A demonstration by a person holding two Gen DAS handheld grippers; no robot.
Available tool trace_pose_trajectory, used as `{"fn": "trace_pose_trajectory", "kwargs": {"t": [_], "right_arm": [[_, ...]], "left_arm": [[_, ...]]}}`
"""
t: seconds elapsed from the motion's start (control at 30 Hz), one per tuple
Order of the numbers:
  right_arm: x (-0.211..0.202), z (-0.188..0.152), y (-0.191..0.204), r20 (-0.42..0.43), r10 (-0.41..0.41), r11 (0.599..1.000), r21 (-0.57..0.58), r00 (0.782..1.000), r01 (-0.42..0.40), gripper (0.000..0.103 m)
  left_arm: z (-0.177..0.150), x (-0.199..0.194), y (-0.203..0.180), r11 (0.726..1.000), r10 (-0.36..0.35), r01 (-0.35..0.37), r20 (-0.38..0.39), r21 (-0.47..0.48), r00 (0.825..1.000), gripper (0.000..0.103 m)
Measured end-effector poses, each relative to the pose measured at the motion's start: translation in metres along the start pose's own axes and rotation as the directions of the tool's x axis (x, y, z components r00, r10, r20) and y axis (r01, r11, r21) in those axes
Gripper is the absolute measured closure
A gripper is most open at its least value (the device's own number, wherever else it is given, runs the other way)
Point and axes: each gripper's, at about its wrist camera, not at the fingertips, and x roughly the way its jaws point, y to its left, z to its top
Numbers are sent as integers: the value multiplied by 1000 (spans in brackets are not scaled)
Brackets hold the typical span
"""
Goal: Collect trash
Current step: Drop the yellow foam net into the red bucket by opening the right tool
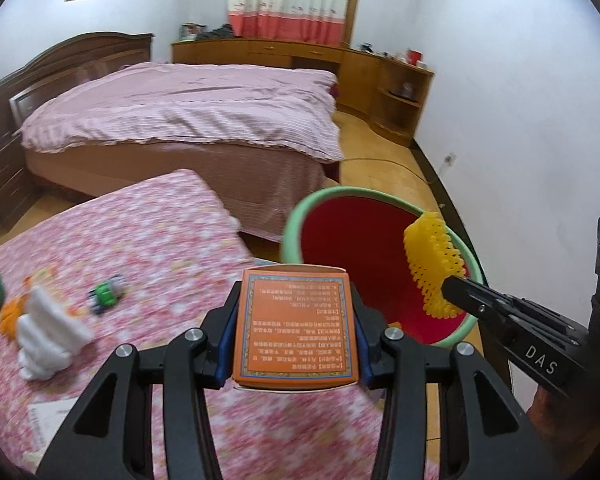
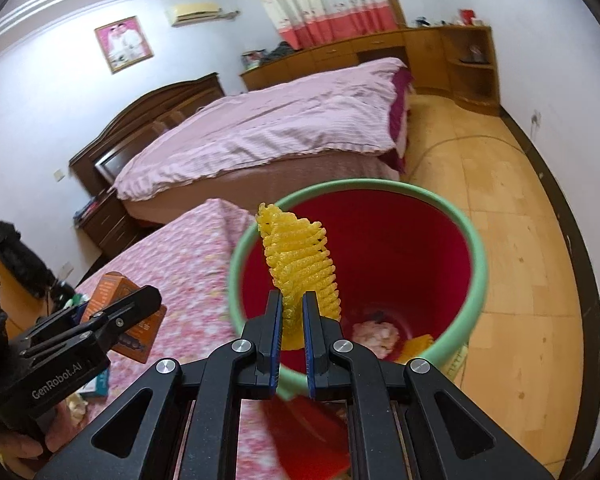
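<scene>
**Both claws loaded at the bin**

We are gripping an orange box with our left claw clamped on its sides, over the pink floral desk. Our right claw is pinching a yellow foam net above the mouth of the red bin, where other scraps are lying at the bottom.

Orange box and yellow foam net held above red bin.
</scene>
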Motion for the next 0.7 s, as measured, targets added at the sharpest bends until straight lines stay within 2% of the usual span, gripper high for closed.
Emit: {"fn": "trace_pose_trajectory", "kwargs": {"t": [0.23, 0.33, 0.37, 0.43, 0.53, 0.7], "right_arm": [[9, 5, -32, -14, -20, 999, 47, 1000, 21, 91], [11, 5, -42, -19, -24, 998, 61, 1000, 25, 91], [13, 5, -45, -22, -23, 997, 67, 999, 24, 90], [13, 5, -48, -26, -20, 997, 73, 999, 22, 90], [15, 6, -50, -32, -16, 997, 72, 999, 19, 88], [18, 8, -53, -42, 0, 997, 81, 999, 4, 78]], "left_arm": [[7, 38, -26, 998, -50, 52, -48, 40, 998, 56], [8, 45, -32, 997, -53, 55, -47, 48, 998, 55], [9, 48, -33, 997, -53, 56, -49, 49, 997, 54], [11, 52, -36, 997, -55, 58, -49, 49, 997, 45], [13, 54, -39, 997, -59, 60, -44, 42, 997, 43], [15, 56, -38, 998, -53, 55, -51, 26, 997, 43]]}}
